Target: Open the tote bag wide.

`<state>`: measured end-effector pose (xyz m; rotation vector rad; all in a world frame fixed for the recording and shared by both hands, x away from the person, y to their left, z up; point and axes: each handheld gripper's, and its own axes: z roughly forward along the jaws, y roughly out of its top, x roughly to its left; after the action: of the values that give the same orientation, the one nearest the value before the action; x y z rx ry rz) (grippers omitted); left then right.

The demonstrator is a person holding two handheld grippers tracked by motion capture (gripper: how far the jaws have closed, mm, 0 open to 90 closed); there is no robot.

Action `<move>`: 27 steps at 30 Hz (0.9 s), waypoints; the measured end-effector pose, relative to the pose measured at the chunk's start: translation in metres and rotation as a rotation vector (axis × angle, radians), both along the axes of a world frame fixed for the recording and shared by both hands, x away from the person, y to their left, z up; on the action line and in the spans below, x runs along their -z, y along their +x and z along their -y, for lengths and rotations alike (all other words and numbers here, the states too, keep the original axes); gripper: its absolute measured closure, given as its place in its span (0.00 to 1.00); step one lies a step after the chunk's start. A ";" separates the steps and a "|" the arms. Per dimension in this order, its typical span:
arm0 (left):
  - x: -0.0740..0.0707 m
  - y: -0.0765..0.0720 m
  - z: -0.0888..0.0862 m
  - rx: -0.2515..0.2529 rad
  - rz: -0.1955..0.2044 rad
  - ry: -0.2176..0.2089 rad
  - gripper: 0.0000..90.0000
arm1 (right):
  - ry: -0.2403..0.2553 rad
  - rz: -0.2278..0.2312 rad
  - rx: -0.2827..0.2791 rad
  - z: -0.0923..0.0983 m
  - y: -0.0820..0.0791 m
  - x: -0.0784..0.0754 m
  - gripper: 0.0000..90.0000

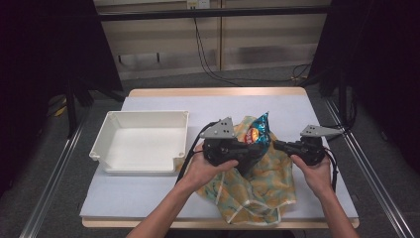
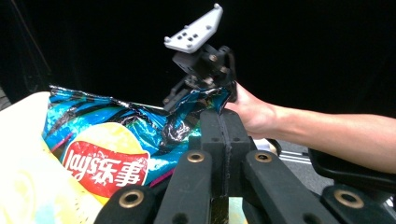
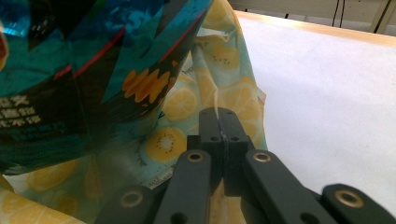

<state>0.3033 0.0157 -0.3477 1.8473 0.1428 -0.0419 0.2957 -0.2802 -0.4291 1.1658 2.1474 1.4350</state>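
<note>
Both grippers worked at the near right part of the table [image 1: 148,198], over a lemon-print cloth bag [image 1: 257,191]. The bag lay crumpled from the near edge up toward the table's middle, with its lower folds close to the near edge.

Left gripper [image 2: 223,122]: jaws pressed fully together. In the left gripper view a thin strip of the bag's fabric showed low in the seam between them, so it appeared clamped on the cloth; the pinch point itself was hard to make out. The left hand [image 1: 210,168] held it just left of the bag's opening.

Right gripper [image 3: 219,119]: jaws likewise closed tight, with an edge of the lemon cloth running up into the seam between them. It gripped the bag's rim on the right side. The right hand [image 1: 312,171] sat near the table's right edge.

Between the two grippers stood a blue chip packet [image 1: 258,130], partly down inside the bag, with its crinkled top poking above the cloth. Its red and yellow logo faced the left gripper. The packet's top corner lay near the right gripper's jaws in the left gripper view; whether they touched could not be told.

Farther left, well apart from the bag, a white tray [image 1: 106,134] rested on the table's left half.
</note>
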 end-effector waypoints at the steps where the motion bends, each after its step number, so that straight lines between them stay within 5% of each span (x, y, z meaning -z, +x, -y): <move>1: -0.001 0.002 -0.001 -0.001 0.000 -0.006 1.00 | 0.003 0.001 0.000 0.000 0.000 0.000 1.00; 6: -0.006 0.009 -0.003 -0.015 -0.015 -0.045 1.00 | 0.021 -0.001 0.006 0.001 0.001 0.001 1.00; 11: -0.011 0.012 0.000 -0.022 -0.009 -0.030 1.00 | 0.027 -0.001 0.007 0.000 0.000 0.000 1.00; 27: -0.028 0.023 0.004 -0.046 -0.013 -0.075 1.00 | 0.036 0.015 0.003 0.002 -0.002 -0.003 0.99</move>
<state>0.3261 0.0119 -0.3198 1.7690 0.1904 -0.0266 0.2938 -0.2825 -0.4264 1.1667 2.1173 1.4825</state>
